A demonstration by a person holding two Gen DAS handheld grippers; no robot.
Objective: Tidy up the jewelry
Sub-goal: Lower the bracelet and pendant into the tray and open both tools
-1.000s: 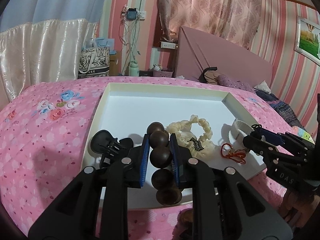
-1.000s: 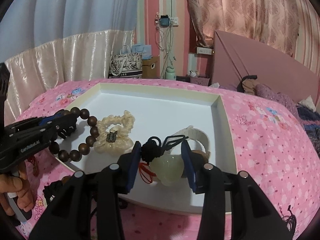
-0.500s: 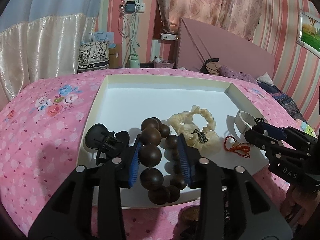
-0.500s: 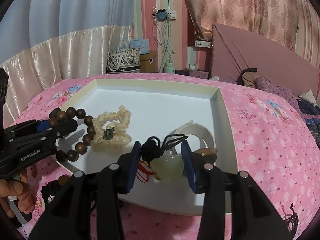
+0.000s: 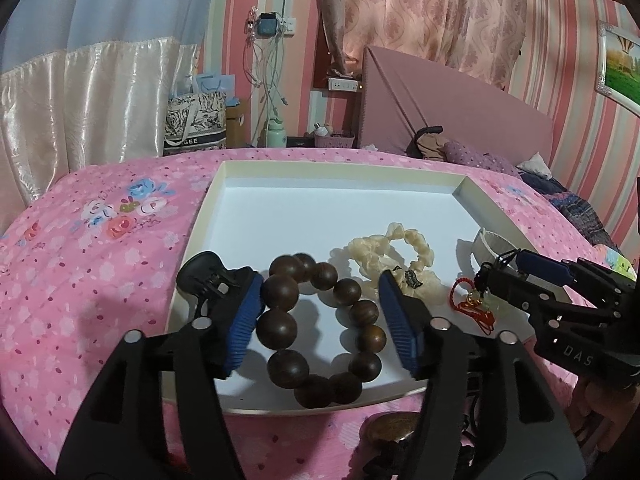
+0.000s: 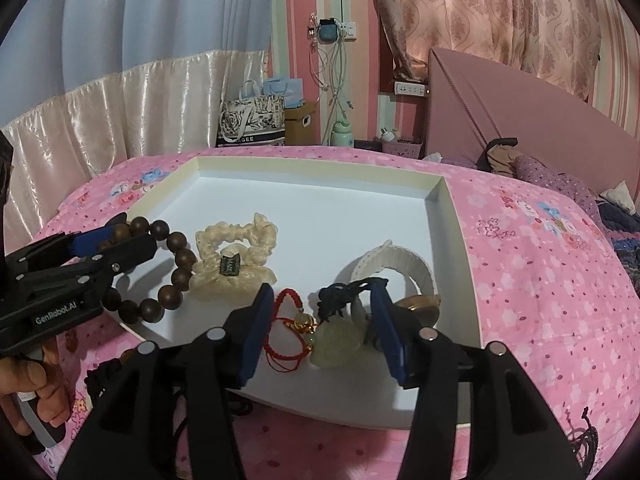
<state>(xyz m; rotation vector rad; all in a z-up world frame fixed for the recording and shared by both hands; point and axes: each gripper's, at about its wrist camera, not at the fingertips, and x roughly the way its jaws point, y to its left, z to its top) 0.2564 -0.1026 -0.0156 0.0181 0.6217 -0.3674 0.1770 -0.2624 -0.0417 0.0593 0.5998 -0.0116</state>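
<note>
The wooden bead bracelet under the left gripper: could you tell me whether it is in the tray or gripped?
In the tray, released. The wooden bead bracelet lies as an open loop on the white tray floor, between the spread fingers of the left gripper.

Glossy wooden beads (image 5: 282, 324) lie between ribbed blue pads (image 5: 400, 334); beyond them, crinkled cloth scrunchie (image 5: 390, 256) on matt tray (image 5: 320, 216).

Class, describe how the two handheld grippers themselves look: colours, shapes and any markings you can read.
Both are black plastic with two forked arms, silver round studs and ribbed blue pads. The left gripper shows white "GenRobot.AI" lettering on its side in the right wrist view; the right gripper shows "DAS" in the left wrist view. A bare hand grips the left one. No cables visible.
</note>
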